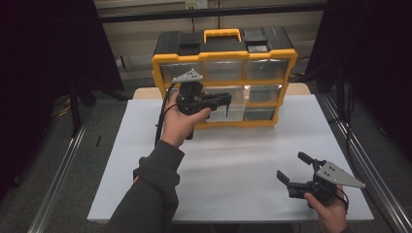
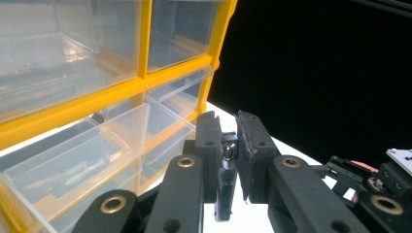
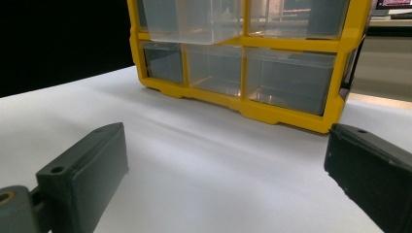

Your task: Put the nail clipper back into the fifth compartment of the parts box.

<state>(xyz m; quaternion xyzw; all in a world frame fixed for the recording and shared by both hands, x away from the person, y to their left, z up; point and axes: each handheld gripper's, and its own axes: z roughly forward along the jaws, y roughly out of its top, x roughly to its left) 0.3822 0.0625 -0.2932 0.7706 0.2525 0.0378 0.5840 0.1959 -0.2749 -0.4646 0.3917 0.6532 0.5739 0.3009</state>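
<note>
High view: the left hand [image 1: 179, 124] reaches forward, its left gripper [image 1: 227, 99] level at the organizer's [image 1: 223, 56] pulled-out middle drawer [image 1: 232, 110], toward twelve o'clock on the table [image 1: 233, 155]. The right hand [image 1: 330, 211] rests at five o'clock, its right gripper [image 1: 292, 167] gaping, holding nothing.

Left gripper view: jaws nearly closed on a small dark object [image 2: 226, 187] beside the drawer [image 2: 87, 160].

Right gripper view: wide jaws frame the organizer [image 3: 291, 114] at twelve o'clock.

Organizer [image 1: 223, 73] stands at table's [image 1: 145, 160] far edge. Left gripper [image 1: 224, 99] before its pulled-out middle drawer [image 1: 232, 109]. Right gripper [image 1: 294, 170] near right, well apart.
</note>
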